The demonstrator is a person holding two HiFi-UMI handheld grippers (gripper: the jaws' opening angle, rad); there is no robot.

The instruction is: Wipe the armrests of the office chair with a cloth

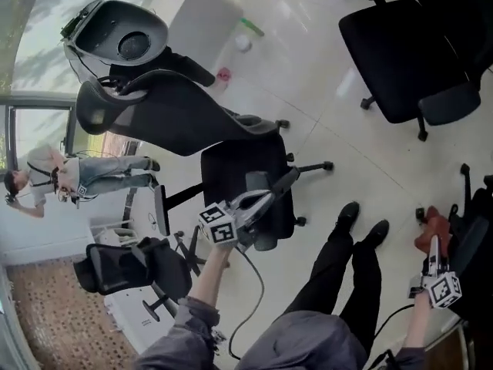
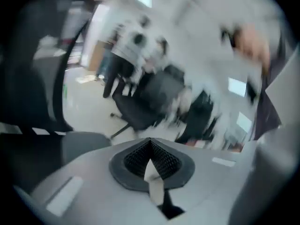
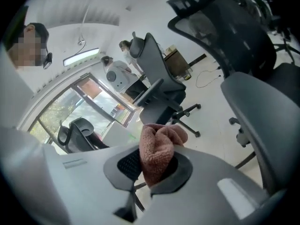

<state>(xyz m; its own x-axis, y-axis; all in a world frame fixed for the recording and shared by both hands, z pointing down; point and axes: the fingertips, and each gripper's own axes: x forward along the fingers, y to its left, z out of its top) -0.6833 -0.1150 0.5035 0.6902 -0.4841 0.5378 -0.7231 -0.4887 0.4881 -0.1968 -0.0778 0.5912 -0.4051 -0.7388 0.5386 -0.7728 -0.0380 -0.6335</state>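
An office: black swivel chairs stand about a pale glossy floor beside tall windows.

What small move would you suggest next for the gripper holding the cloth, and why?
Probably swing the right gripper, shut on the cloth, toward the armrest by the left gripper; the cloth hangs in air, touching nothing, so wiping cannot begin.

Left tool is pointing forward on an outstretched arm, jaws pressed together; right tool is sitting low beside the body, clamping a cloth.
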